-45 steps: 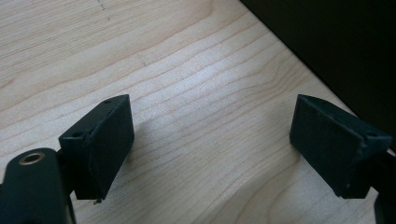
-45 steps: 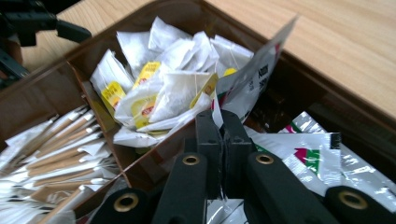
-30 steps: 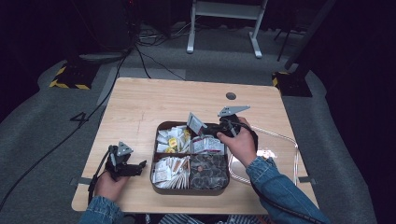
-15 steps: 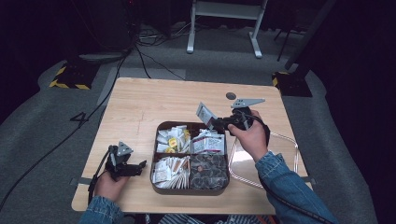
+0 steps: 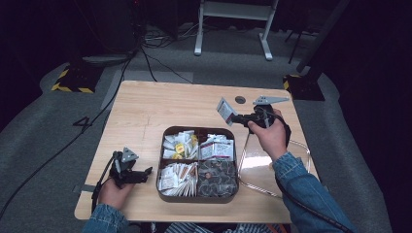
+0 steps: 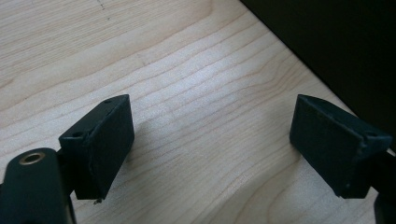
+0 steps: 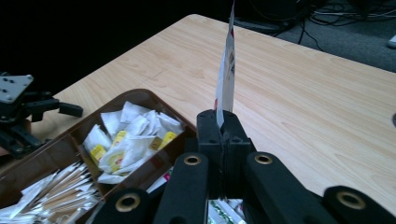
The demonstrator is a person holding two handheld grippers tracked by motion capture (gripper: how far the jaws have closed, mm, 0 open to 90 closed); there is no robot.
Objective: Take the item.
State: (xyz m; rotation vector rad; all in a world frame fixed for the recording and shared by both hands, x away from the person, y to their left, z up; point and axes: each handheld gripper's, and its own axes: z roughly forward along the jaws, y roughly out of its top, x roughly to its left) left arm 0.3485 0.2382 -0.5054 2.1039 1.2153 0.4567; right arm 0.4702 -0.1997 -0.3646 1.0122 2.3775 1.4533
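Observation:
A brown four-compartment tray (image 5: 163, 160) of packets sits at the table's front middle. My right gripper (image 5: 235, 118) hovers above the table just beyond the tray's far right corner, shut on a flat white packet (image 5: 225, 110). In the right gripper view that packet (image 7: 226, 70) stands on edge, pinched between the closed jaws (image 7: 223, 128). My left gripper (image 5: 145, 173) rests on the table left of the tray, open. In the left gripper view its wide-apart pads (image 6: 105, 140) frame bare wood (image 6: 205, 135) with nothing between them.
A clear lid (image 5: 272, 167) lies on the table right of the tray, under the right forearm. A dark round hole (image 5: 240, 99) marks the far table edge. The tray (image 7: 70, 140) holds white and yellow sachets (image 7: 126, 135) and stick packets (image 7: 60, 191). Cables cross the floor beyond.
The right gripper lifted the packet out of the tray's far right area and carried it up and away toward the far right of the table. The left gripper stayed put.

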